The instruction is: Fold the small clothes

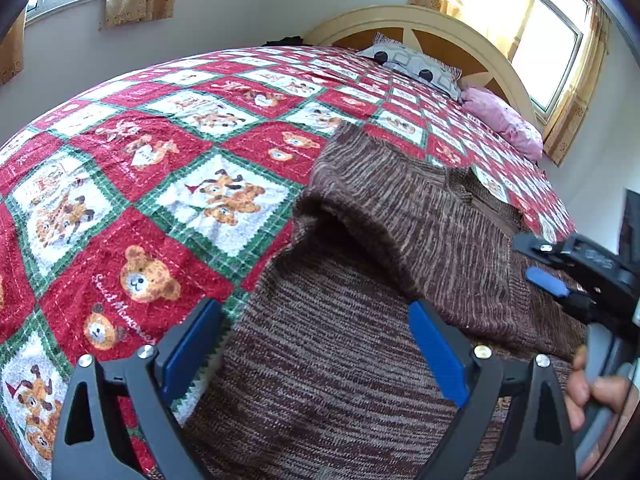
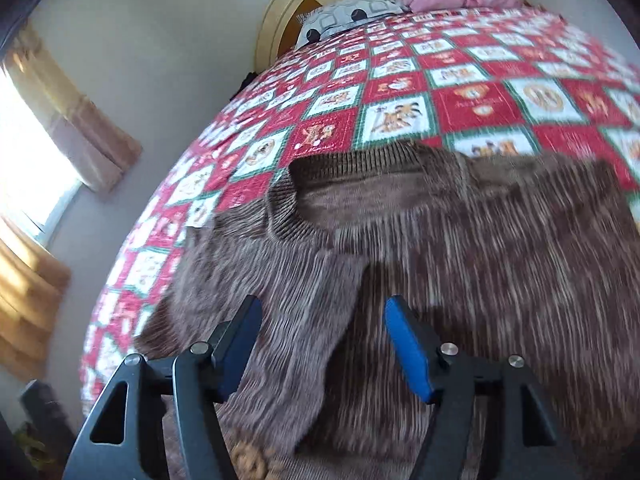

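A brown striped knit sweater (image 1: 400, 248) lies on the bed, one part folded over the body. My left gripper (image 1: 316, 320) is open above its lower body, nothing between the blue pads. My right gripper also shows in the left wrist view (image 1: 548, 276), at the far right over the sweater. In the right wrist view the sweater (image 2: 460, 240) lies with its ribbed collar (image 2: 288, 216) facing up and a sleeve (image 2: 304, 320) folded across the body. My right gripper (image 2: 320, 320) is open just above that sleeve.
The bed carries a red, white and green teddy-bear quilt (image 1: 132, 200). A grey patterned pillow (image 1: 416, 66) and a pink pillow (image 1: 504, 120) lie by the cream headboard (image 1: 400, 16). Curtained windows stand on both sides.
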`<state>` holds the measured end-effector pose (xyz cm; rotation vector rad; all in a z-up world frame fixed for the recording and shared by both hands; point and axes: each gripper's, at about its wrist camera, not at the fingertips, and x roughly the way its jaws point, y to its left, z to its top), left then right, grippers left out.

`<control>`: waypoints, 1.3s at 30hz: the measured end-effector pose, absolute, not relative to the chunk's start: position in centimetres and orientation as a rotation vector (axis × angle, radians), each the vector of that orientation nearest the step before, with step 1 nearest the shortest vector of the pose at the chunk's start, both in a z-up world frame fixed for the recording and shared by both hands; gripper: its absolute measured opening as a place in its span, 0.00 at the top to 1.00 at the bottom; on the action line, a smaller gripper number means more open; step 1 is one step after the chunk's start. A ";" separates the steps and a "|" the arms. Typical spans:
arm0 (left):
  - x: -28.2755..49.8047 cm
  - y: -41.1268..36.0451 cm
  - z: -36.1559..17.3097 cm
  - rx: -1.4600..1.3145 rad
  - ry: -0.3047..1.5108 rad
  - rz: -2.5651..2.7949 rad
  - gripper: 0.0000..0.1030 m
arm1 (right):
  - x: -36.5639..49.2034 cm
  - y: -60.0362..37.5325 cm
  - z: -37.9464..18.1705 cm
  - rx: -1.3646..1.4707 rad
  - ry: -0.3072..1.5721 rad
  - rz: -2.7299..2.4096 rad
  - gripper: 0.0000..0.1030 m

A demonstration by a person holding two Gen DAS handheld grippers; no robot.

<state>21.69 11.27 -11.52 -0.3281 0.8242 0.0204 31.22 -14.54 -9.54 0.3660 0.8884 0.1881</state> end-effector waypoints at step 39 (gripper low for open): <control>22.0 11.4 -11.8 -0.309 0.833 0.026 0.03 | 22.4 -13.4 -9.9 -0.121 0.893 0.101 0.61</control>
